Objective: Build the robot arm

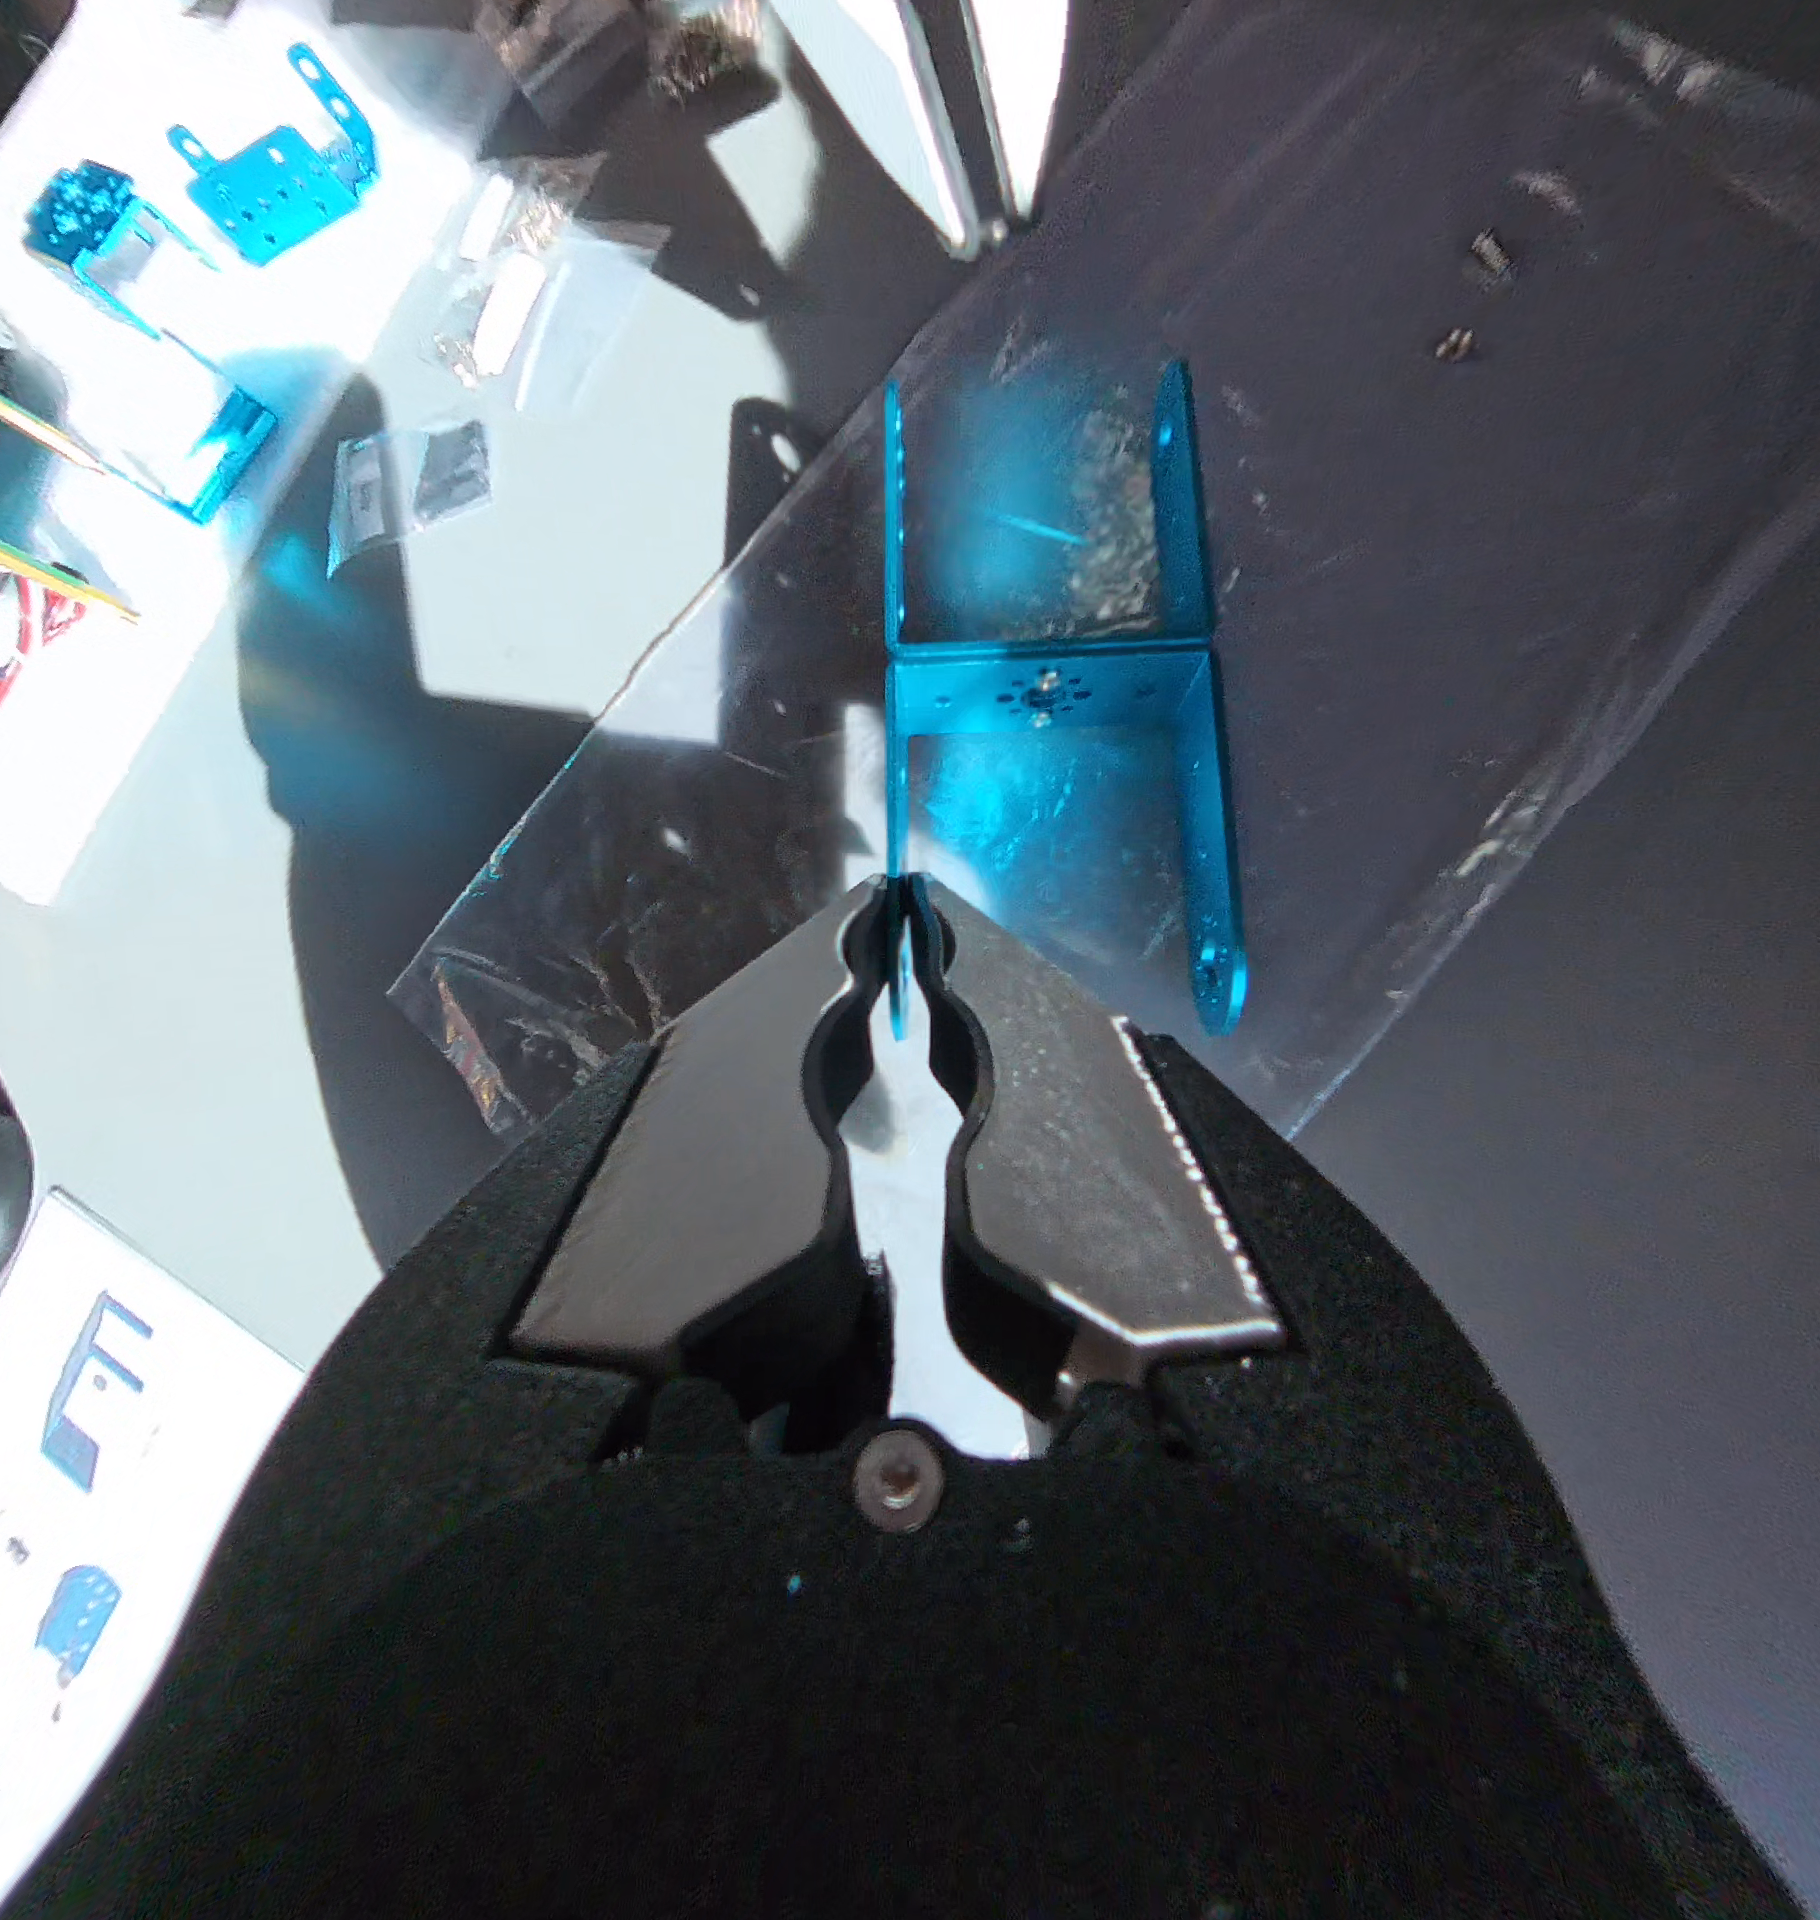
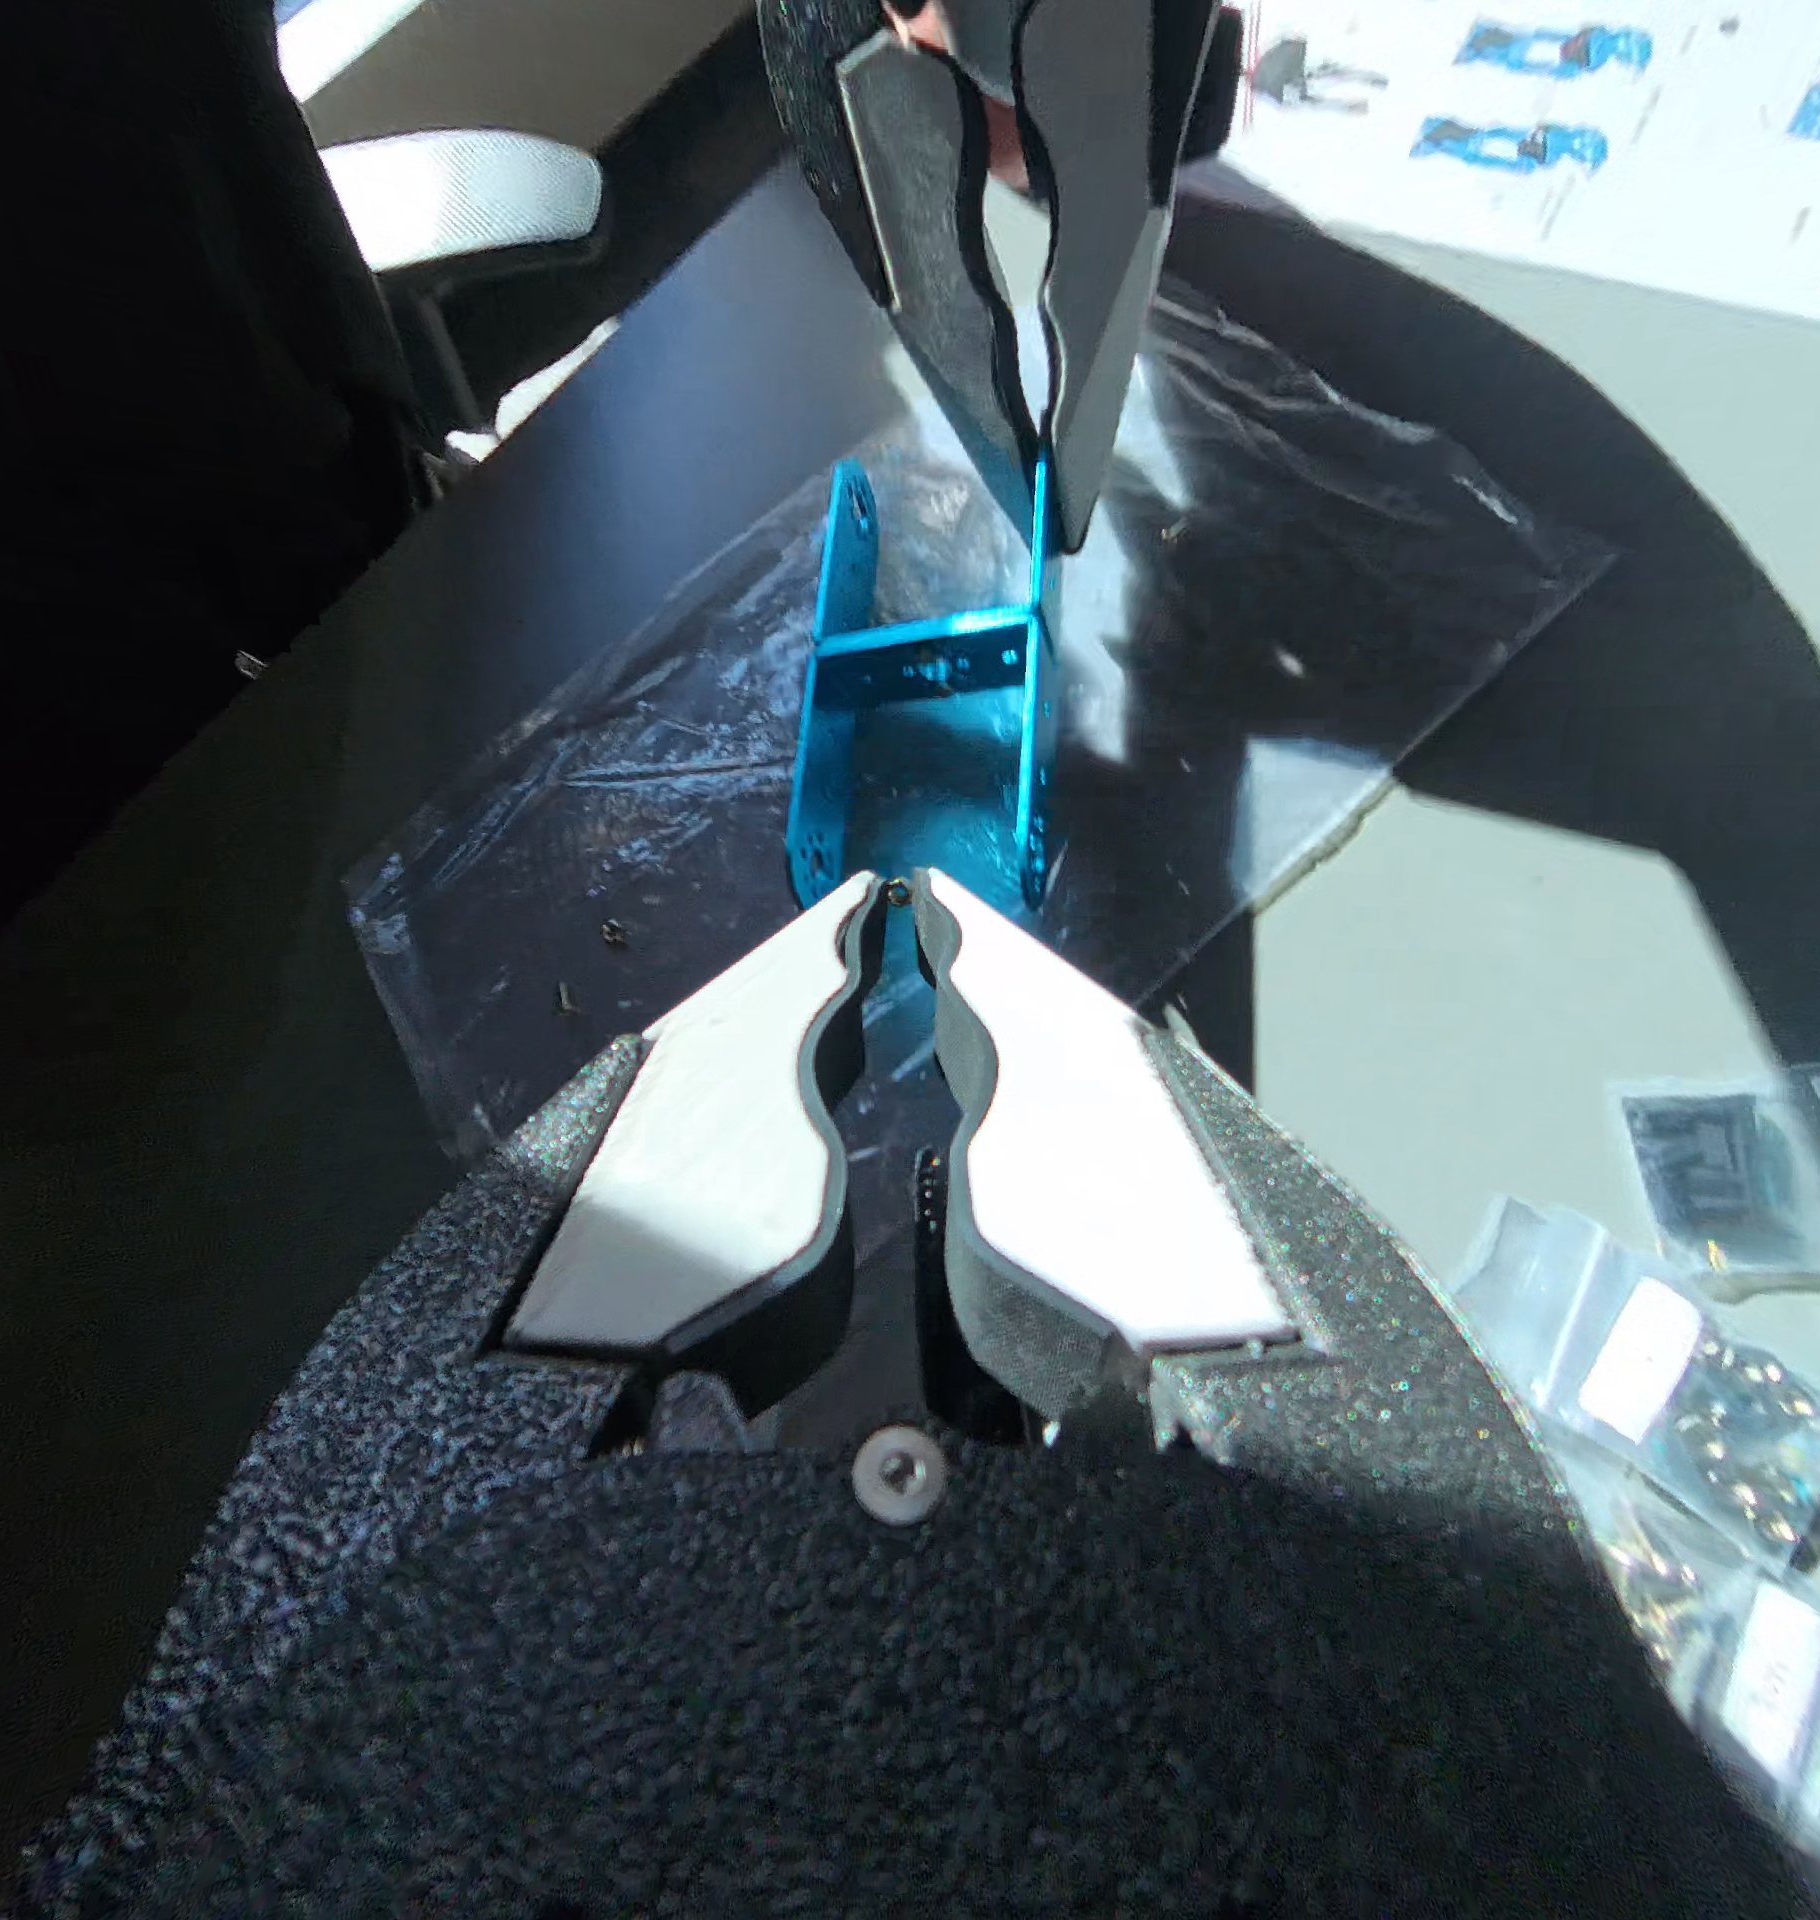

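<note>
My left tongs point(image 1: 904, 883) grip one wall of the blue bracket point(image 1: 1051, 691) on the clear sheet point(image 1: 1405, 520). My right tongs point(image 2: 895, 888) pinch a small screw point(image 2: 897, 889) beside the bracket's end.

Blue bracket point(image 1: 1051, 686), speckled black gripper point(image 2: 895, 899)

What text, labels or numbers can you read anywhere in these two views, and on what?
White printed sheet with blue part drawings: marks too small and blurred to read.
White labels on clear plastic bags: blurred, unreadable.
Blue metal bracket, held by the left tongs: no markings visible.
Tiny fastener in the right tongs: none visible.
</note>
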Available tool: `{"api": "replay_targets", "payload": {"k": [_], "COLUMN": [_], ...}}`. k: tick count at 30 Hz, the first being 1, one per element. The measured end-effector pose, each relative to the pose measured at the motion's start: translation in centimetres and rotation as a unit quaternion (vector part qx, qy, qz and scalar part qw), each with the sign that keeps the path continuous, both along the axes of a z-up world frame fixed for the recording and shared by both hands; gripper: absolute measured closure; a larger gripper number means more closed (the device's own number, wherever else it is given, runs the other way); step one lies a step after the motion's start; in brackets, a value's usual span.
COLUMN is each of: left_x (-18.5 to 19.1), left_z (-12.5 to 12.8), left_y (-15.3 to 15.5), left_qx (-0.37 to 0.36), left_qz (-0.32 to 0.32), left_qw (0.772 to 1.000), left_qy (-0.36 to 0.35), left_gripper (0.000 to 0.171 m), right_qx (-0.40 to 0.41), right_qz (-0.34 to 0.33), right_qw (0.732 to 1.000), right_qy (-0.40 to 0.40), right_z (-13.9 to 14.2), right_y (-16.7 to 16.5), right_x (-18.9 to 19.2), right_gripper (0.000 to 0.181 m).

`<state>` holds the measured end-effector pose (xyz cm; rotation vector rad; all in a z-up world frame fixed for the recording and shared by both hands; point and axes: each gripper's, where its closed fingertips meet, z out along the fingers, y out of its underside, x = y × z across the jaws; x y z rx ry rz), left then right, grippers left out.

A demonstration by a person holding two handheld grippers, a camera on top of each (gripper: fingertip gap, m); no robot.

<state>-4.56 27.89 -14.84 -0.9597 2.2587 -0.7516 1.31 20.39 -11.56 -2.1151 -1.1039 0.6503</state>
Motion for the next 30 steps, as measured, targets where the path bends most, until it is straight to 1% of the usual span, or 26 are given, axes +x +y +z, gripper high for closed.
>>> {"api": "replay_targets", "payload": {"k": [1, 3, 5, 6, 8, 9, 11, 13, 15, 17, 18, 19, 20, 21, 23, 25, 26, 27, 29, 30], "left_x": [0.4, 1.2, 1.6, 1.8, 1.9, 1.7, 1.2, 0.6, -0.1, -0.9, -1.3, -1.6, -1.8, -2.1, -2.4, -2.6, -2.8, -2.9, -2.8, -2.8], "left_z": [-0.3, 0.1, 0.2, 0.5, 1.2, 1.4, 1.8, 2.0, 2.5, 3.5, 3.7, 3.8, 3.8, 3.6, 3.0, 2.4, 2.2, 2.0, 1.9, 1.9], "left_y": [0.4, 1.2, 1.9, 2.1, 2.4, 2.7, 4.2, 5.7, 6.8, 7.3, 7.4, 7.5, 7.5, 7.5, 7.5, 7.5, 7.4, 7.3, 7.2, 7.0], "left_qx": [0.014, 0.013, 0.005, -0.003, -0.023, -0.036, -0.057, -0.078, -0.088, -0.103, -0.108, -0.111, -0.112, -0.110, -0.094, -0.078, -0.080, -0.085, -0.101, -0.107], "left_qz": [0.002, 0.002, 0.001, 0.001, -0.001, -0.002, 0.013, 0.041, 0.073, 0.100, 0.111, 0.120, 0.125, 0.125, 0.119, 0.107, 0.099, 0.094, 0.085, 0.079], "left_qw": [1.000, 1.000, 1.000, 1.000, 1.000, 0.999, 0.998, 0.996, 0.993, 0.988, 0.986, 0.984, 0.983, 0.984, 0.987, 0.990, 0.991, 0.992, 0.991, 0.991], "left_qy": [0.002, -0.007, -0.003, -0.008, -0.017, -0.013, -0.006, -0.003, -0.027, -0.055, -0.065, -0.071, -0.071, -0.068, -0.058, -0.044, -0.036, -0.028, -0.018, -0.013], "left_gripper": [0.169, 0.170, 0.169, 0.166, 0.149, 0.144, 0.143, 0.143, 0.143, 0.144, 0.145, 0.145, 0.146, 0.146, 0.146, 0.145, 0.145, 0.146, 0.146, 0.145], "right_qx": [-0.014, -0.033, -0.078, -0.099, -0.108, -0.109, -0.105, -0.095, -0.069, -0.016, 0.007, 0.015, 0.000, -0.022, -0.060, -0.105, -0.124, -0.122, -0.107, -0.103], "right_qz": [-0.006, -0.022, -0.002, 0.005, 0.016, 0.021, 0.027, 0.026, 0.012, -0.027, -0.049, -0.066, -0.069, -0.069, -0.059, -0.037, -0.029, -0.029, -0.026, -0.021], "right_qw": [0.999, 0.995, 0.994, 0.991, 0.988, 0.986, 0.983, 0.985, 0.991, 0.996, 0.996, 0.995, 0.993, 0.991, 0.985, 0.979, 0.977, 0.976, 0.972, 0.969], "right_qy": [-0.033, -0.091, -0.083, -0.085, -0.110, -0.124, -0.149, -0.139, -0.114, -0.087, -0.078, -0.079, -0.093, -0.115, -0.153, -0.169, -0.172, -0.177, -0.208, -0.224], "right_z": [-0.8, -2.0, -2.3, -2.6, -3.5, -4.0, -4.6, -3.9, -2.2, 0.1, 1.0, 1.2, 0.6, -0.4, -2.4, -3.8, -4.3, -4.5, -4.7, -4.7], "right_y": [-0.2, -0.4, -1.9, -2.4, -2.8, -2.9, -2.8, -2.4, -1.4, 1.0, 2.5, 3.7, 4.4, 4.9, 5.6, 5.6, 5.6, 6.0, 6.5, 6.5], "right_x": [0.8, 2.4, 2.0, 1.7, 1.5, 1.3, 1.1, 0.4, -0.2, -1.0, -1.5, -2.0, -2.4, -2.7, -2.9, -3.5, -3.9, -4.1, -3.9, -3.8], "right_gripper": [0.177, 0.177, 0.177, 0.177, 0.177, 0.176, 0.170, 0.161, 0.153, 0.131, 0.113, 0.096, 0.088, 0.085, 0.083, 0.091, 0.091, 0.096, 0.115, 0.116]}}
